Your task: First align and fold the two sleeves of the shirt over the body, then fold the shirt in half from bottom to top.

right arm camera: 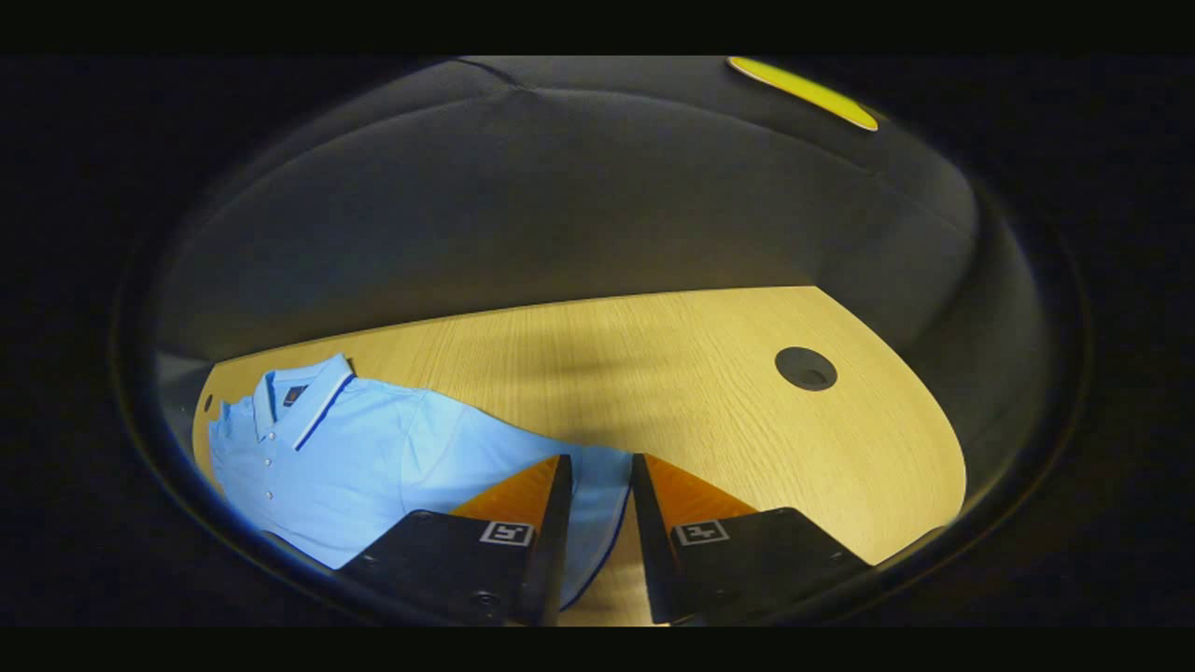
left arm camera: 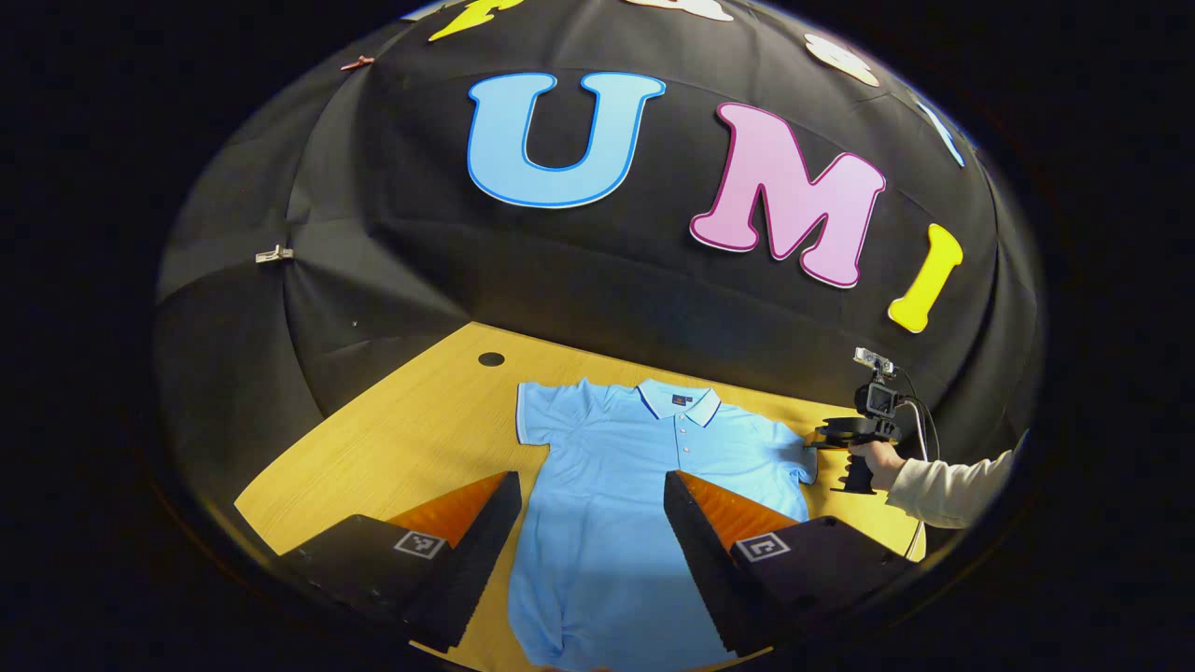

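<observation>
A light blue polo shirt point(left arm camera: 616, 485) lies flat and face up on the wooden table point(left arm camera: 411, 439), both short sleeves spread out to the sides and nothing folded yet. In the left gripper view its long axis runs from the hem at the near bottom edge up to the collar point(left arm camera: 680, 401) at the far side, so the collar points away toward the black cloth wall point(left arm camera: 392, 233). Going left to right in that view: a small dark round hole point(left arm camera: 491, 358) sits in the tabletop beyond the left sleeve point(left arm camera: 541, 415); the left gripper point(left arm camera: 593, 509) hangs over the shirt's body with its jaws spread wide and nothing between them; the buttoned placket runs down from the collar; and at the right sleeve point(left arm camera: 789, 457) the right gripper point(left arm camera: 826, 439) is held by a hand point(left arm camera: 876, 457) in a pale sleeve point(left arm camera: 948, 490), its fingers at the sleeve's edge. In the right gripper view the shirt point(right arm camera: 355, 457) lies to the left with its collar point(right arm camera: 313, 397) toward the far left, a small dark tag inside the neck too small to read. The right gripper point(right arm camera: 597, 467) has its jaws a little apart, straddling the dark-trimmed cuff of the right sleeve point(right arm camera: 597, 495), and I cannot tell whether they press on it. Each finger carries a square black-and-white marker. A second round hole point(right arm camera: 806, 368) shows on the bare table point(right arm camera: 672, 373) to the right.
</observation>
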Motion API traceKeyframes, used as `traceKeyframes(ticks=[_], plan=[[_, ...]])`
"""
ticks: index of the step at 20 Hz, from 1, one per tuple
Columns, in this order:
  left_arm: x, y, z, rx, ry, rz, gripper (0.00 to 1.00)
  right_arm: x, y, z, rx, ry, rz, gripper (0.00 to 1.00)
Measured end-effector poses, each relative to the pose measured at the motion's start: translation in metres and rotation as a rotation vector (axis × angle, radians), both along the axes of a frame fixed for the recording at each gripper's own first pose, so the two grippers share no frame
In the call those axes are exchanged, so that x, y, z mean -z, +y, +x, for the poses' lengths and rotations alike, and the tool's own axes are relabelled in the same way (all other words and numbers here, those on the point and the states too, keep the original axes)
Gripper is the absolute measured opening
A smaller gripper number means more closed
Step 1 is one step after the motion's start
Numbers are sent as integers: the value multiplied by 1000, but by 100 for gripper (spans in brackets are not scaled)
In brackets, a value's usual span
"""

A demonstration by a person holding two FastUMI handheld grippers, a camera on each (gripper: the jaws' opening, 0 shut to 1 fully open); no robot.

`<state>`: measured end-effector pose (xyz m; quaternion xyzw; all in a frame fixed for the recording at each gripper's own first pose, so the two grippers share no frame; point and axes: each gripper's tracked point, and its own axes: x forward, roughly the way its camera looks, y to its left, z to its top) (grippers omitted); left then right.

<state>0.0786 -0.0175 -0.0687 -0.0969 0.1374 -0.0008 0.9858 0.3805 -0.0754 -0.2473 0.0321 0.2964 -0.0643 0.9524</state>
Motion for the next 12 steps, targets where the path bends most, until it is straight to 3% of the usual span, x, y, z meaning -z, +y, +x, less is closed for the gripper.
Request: traceKeyframes(ticks=[2,3,4,8,12], plan=[[7,4,-3,-10,7,-5,97,1,8,0,-7,-4,-19,10],[10,7,-5,-16,13,-7,97,-1,15,-2,-21,-13,-9,0],[13,10,-7,-22,19,-8,96,-1,22,0,-28,-7,21,7],[22,24,-13,-52,27,-9,96,-14,34,4,-28,-49,43,6],[25,38,-15,-83,25,-23,96,-53,74,3,-104,-134,2,6]])
